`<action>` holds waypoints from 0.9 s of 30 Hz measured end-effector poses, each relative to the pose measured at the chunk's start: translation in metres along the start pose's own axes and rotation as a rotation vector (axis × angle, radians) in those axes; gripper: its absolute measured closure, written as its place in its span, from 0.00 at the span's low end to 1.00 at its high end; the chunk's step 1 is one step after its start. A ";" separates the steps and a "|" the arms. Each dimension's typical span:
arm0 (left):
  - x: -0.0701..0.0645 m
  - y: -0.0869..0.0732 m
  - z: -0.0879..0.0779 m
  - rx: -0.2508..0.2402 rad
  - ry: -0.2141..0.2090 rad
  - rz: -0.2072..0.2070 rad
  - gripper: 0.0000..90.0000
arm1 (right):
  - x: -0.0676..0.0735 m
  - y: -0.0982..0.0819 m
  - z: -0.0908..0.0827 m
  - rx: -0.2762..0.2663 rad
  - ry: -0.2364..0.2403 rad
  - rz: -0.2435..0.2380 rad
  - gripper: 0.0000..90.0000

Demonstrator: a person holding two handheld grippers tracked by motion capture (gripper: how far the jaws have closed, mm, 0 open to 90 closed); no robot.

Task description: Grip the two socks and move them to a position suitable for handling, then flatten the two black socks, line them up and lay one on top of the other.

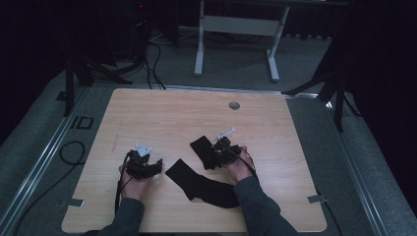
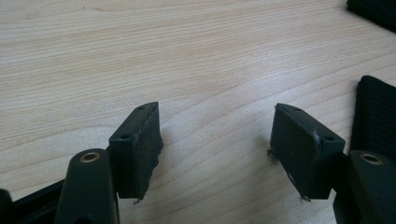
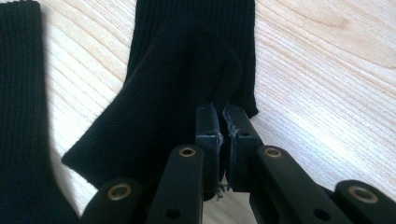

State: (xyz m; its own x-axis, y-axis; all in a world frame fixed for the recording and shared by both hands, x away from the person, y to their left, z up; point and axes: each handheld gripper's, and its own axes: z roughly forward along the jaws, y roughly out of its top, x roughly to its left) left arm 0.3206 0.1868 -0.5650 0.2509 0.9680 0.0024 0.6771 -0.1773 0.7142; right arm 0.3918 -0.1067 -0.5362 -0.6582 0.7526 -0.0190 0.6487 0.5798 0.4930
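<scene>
Right gripper [image 3: 223, 112] pinched on sock [image 3: 187, 70] at mid-table [image 1: 162, 113]; left gripper [image 2: 217, 140] wide, empty. Thin bite near fabric edge: likely to slip free if lifted fast.

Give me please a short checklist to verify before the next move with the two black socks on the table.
1. Right gripper shut on the folded sock: ok, jaws pinch its fabric.
2. Left gripper open and free: ok, only bare table between the jaws.
3. Second sock lying flat between the hands: ok.
4. Grip catches both layers of the fold: cannot tell.
5. Left gripper apart from the second sock: ok, cuff edge lies beside its jaw.
</scene>
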 end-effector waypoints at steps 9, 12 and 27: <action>0.000 0.000 0.000 -0.001 0.000 0.000 0.38 | 0.001 0.001 0.000 0.001 -0.006 -0.005 0.95; 0.000 0.000 0.000 -0.001 0.000 0.000 0.38 | 0.000 0.001 0.001 -0.001 -0.004 0.000 0.95; 0.000 0.000 0.000 0.000 0.001 -0.001 0.38 | 0.004 0.002 -0.015 -0.042 -0.002 0.004 0.96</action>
State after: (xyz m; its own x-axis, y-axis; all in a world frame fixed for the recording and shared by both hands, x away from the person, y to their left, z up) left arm 0.3206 0.1864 -0.5650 0.2501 0.9682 0.0024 0.6773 -0.1767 0.7142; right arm 0.3845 -0.1071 -0.5223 -0.6550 0.7554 -0.0184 0.6347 0.5633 0.5290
